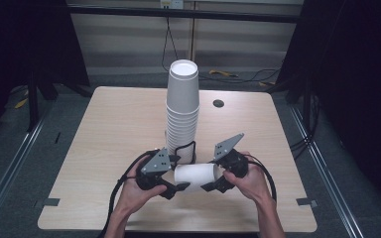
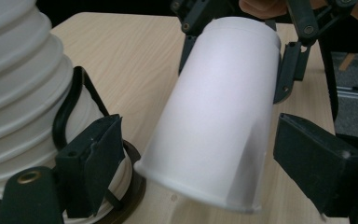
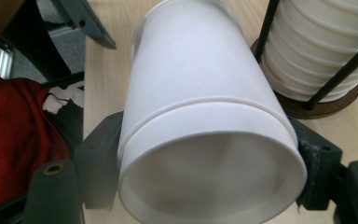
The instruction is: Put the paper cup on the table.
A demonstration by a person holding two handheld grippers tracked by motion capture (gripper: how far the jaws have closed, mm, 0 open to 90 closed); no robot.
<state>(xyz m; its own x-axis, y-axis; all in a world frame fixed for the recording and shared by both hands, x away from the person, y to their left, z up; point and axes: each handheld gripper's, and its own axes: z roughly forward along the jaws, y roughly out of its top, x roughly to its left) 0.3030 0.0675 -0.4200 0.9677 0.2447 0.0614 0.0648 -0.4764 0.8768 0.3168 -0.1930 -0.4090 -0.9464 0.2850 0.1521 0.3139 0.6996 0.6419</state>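
Paper cups [image 1: 194,177], white and nested one inside another, lie on their side in the air just above the near part of the table [image 1: 109,129], held between the two tools. In the right gripper view the rim of an inner cup shows as a ridge around the outer one, so at least two are fitted together, and the wide mouth faces that camera.

The right tool [image 1: 213,184] pinches the mouth end: its two black jaws press against opposite sides of the rim [image 3: 212,186], one at each side of that view. The left tool [image 1: 177,188] is at the narrow base end. In the left gripper view its jaws stand at either side of the base [image 2: 205,186]; the right-hand jaw is clear of the cup wall, while the other jaw sits at the edge of the base and I cannot tell whether it touches. So this tool stands spread about the cups without pinching them.

Each tool is carried in one hand, the left hand [image 1: 141,193] and the right hand [image 1: 248,181] coming in from the near edge of the table.

Just behind the held cups stands a tall stack of cups [image 1: 182,104], upright in a black wire holder [image 1: 186,151] on a round dark base [image 3: 328,105]. Farther back, near the table's far edge, is a small dark grommet hole [image 1: 218,103].
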